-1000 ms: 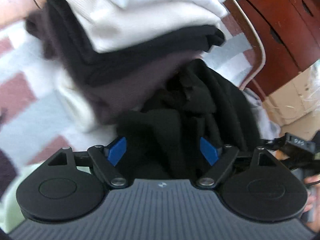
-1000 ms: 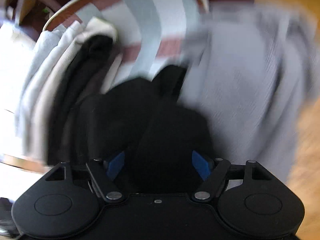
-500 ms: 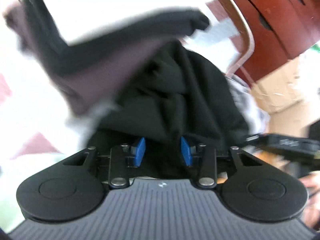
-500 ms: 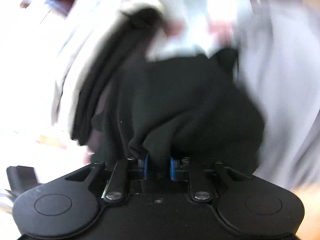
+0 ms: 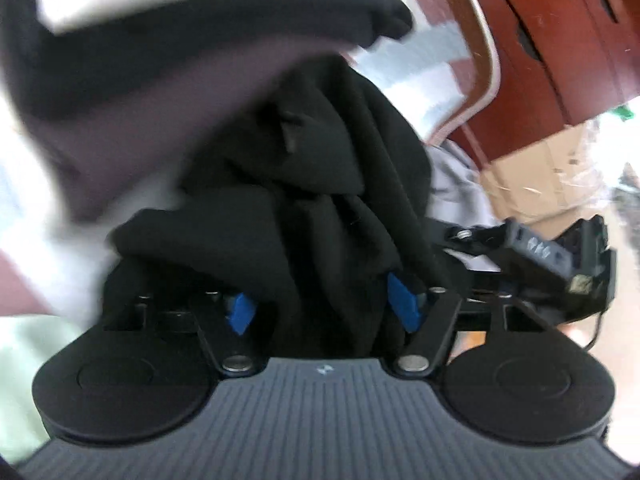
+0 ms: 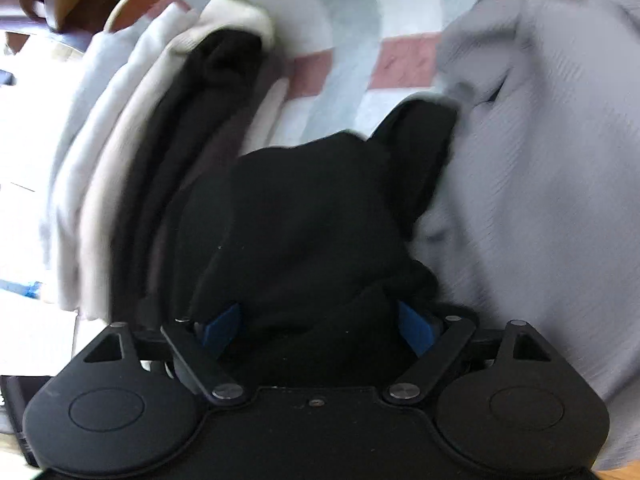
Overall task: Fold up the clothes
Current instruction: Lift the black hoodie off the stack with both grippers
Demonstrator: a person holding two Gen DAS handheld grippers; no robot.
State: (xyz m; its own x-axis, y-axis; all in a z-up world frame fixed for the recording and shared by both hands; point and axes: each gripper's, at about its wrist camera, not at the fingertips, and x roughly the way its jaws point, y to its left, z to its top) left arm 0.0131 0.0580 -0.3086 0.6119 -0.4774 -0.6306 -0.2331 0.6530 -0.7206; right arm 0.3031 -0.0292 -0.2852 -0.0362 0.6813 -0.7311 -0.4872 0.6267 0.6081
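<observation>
Both jaws wider around black garment (image 6: 312, 216)

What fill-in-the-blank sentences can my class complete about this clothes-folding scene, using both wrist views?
1. The garment bunched between the right gripper's blue pads is ____ in colour.
2. In the right wrist view, the large garment on the right edge is ____.
3. The folded stack lies to the ____ of the black garment in the right wrist view.
4. The cloth under the clothes has grey, white and ____ blocks.

Missing words: black; grey; left; red
</observation>
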